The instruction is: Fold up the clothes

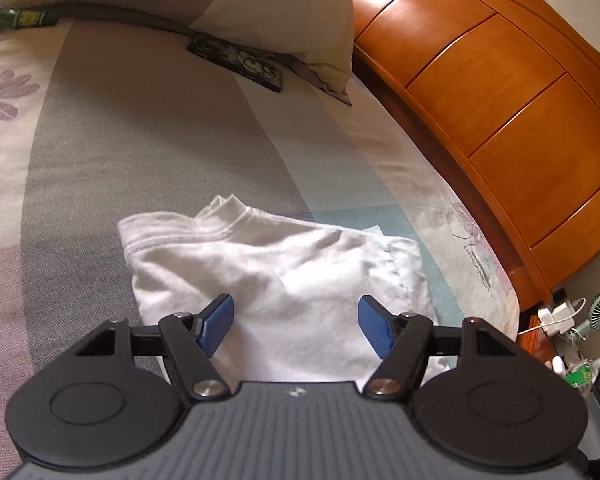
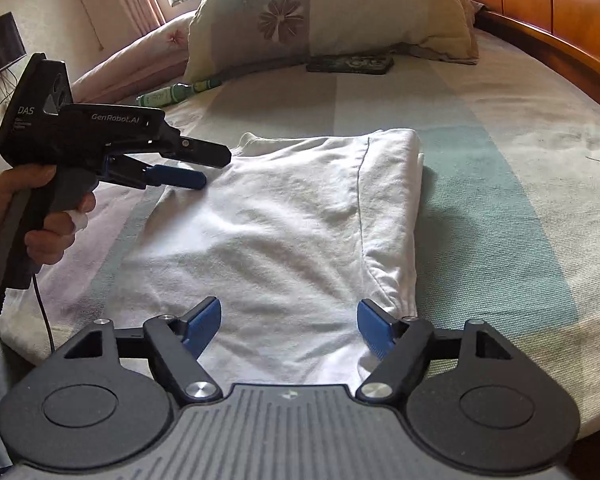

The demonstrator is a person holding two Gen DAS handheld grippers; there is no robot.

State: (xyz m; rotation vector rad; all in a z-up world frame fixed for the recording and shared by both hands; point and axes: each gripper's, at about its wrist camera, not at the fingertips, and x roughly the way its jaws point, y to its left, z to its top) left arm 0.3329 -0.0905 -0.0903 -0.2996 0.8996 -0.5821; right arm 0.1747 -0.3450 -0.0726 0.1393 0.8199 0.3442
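White shirt point(image 2: 284, 216) lies flat on the bed point(image 2: 500, 184), already doubled over: a sleeve seam runs up its right part and a thick stacked edge shows at its far right corner, collar at the far left. From the right wrist view its long axis runs 6 to 12 o'clock, straight away from the right hand-held gripper point(image 2: 290, 326), which sits at the shirt's near hem, jaws spread wide, nothing in them, blue pads straddling the cloth.

The left hand-held gripper point(image 2: 188, 168) comes in from 9 o'clock, held by a hand point(image 2: 40, 216), its tips over the far-left edge near the collar. In its own view point(image 1: 296, 326) the jaws stand wide apart and empty, shirt directly ahead at 12 o'clock.

So each one is next to its own end: right nearer the hem, left nearer the collar. My read: the shirt fits either a half-made fold awaiting another turn, or a finished bundle just let go. If another fold is coming, it would turn on that hem-to-collar axis.

A pillow point(image 2: 332, 12) sits beyond, at 12 o'clock, well apart.
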